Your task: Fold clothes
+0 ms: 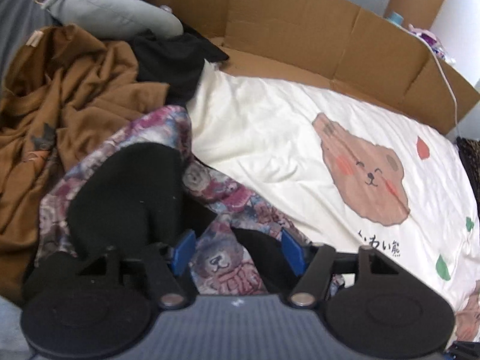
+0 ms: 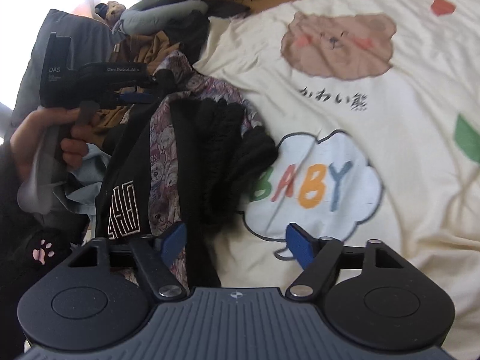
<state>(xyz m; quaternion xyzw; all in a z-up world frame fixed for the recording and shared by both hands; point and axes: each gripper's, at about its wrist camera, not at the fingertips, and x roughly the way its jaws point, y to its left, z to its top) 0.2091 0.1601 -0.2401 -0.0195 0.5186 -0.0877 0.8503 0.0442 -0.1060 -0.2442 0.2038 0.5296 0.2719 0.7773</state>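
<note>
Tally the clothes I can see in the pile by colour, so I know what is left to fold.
Brown garment: 1
Bear-print patterned garment with black lining: 1
Black garment with white lettering: 1
Other black garment at the back of the pile: 1
Light blue garment: 1
Total: 5 that show; more may lie hidden underneath.
</note>
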